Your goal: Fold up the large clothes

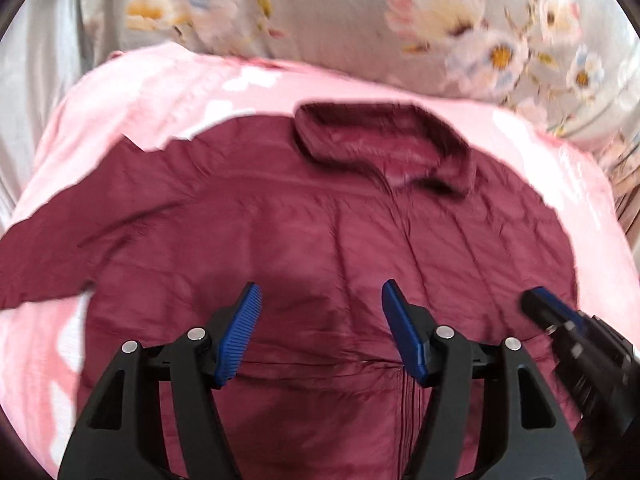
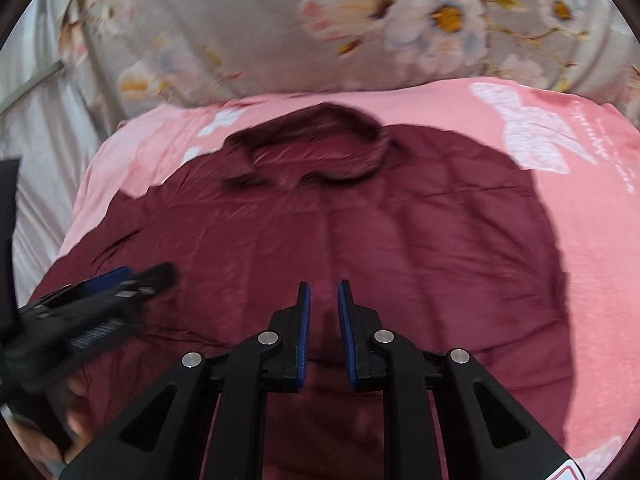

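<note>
The left gripper (image 1: 322,300) hovers with its blue pads (image 1: 240,332) spread wide and nothing between them, released above the maroon jacket (image 1: 320,232). The right gripper (image 2: 323,300) has its pads (image 2: 305,328) a narrow slit apart, gripping no cloth, only jacket surface showing below the gap. In the left wrist view the right gripper enters at four o'clock; in the right wrist view the left gripper enters blurred at nine o'clock, a hand (image 2: 60,420) beneath it at eight o'clock. The jacket lies spread flat, front up, collar (image 1: 384,148) toward twelve o'clock, one sleeve (image 1: 52,256) stretching out to nine o'clock. It rests on a pink blanket (image 2: 580,240) with white shapes. Beyond, at twelve o'clock, lies grey floral bedding (image 2: 280,32).
</note>
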Available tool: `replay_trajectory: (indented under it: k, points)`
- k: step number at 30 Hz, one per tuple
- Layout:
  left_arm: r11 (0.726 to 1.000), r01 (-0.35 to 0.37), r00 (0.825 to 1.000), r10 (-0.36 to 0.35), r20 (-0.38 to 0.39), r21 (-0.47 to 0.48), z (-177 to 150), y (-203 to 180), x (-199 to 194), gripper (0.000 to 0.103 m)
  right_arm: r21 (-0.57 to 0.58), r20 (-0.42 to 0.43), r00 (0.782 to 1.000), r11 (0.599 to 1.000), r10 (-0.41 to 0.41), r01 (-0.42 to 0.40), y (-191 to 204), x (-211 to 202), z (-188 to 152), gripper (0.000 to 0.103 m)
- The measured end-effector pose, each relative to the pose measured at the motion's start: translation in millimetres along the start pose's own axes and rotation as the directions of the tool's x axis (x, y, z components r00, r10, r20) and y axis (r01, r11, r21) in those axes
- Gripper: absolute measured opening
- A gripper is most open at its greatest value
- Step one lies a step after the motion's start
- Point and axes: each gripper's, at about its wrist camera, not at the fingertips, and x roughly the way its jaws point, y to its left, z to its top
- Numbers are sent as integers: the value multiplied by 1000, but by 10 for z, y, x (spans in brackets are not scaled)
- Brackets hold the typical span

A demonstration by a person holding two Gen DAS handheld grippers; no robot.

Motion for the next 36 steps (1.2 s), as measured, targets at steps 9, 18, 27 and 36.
replay_trajectory:
  k: [9, 18, 27, 36]
  points:
    - [999, -36, 999, 36, -17, -27, -259, 51, 385, 63, -37, -68, 998, 999, 3, -5, 202, 384, -214, 16]
    - [997, -72, 997, 72, 13, 0, -332, -15, 428, 63, -41, -56, 998, 999, -13, 11, 208, 438, -267, 15]
    - [999, -11, 999, 12, 30, -45, -332, 96, 350, 65, -62, -56, 998, 998, -35, 31, 220, 445, -270, 14]
    - [939, 4, 993, 37, 114, -343, -409, 1627, -537, 90, -97, -57, 995, 993, -81, 75, 283, 458, -259, 14]
